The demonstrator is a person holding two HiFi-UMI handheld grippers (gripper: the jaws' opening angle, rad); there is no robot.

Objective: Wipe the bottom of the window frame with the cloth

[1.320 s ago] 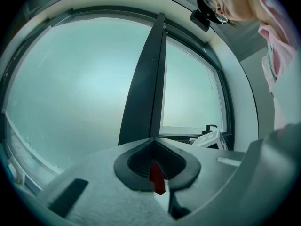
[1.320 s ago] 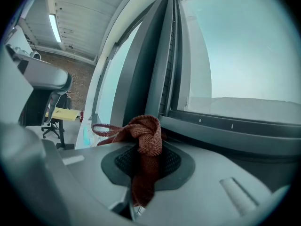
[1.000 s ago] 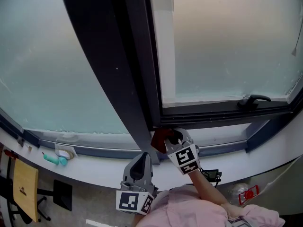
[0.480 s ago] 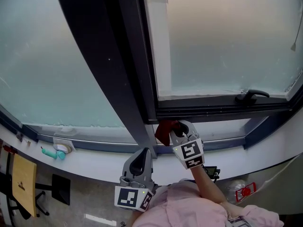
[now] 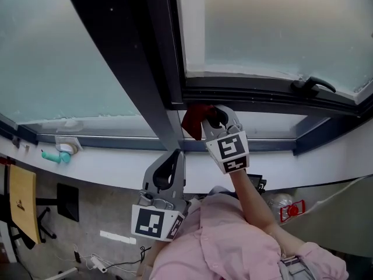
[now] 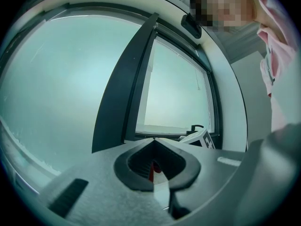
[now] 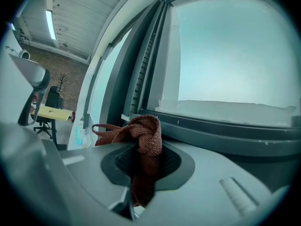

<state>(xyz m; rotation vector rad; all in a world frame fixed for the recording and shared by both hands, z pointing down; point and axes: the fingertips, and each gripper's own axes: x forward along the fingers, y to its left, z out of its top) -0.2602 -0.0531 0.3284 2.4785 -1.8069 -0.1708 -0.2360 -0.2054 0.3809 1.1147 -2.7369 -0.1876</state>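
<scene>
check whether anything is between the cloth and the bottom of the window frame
Nothing visible is in the way. The right gripper, shut on the red cloth, holds it close by the window frame's bottom rail, near its left corner. The window handle sits farther right along the frame and might interrupt a long stroke.

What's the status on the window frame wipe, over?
Right tool shut on red cloth, at window frame bottom left corner. Left tool shut, empty, held low. Black handle on the rail further right.
</scene>
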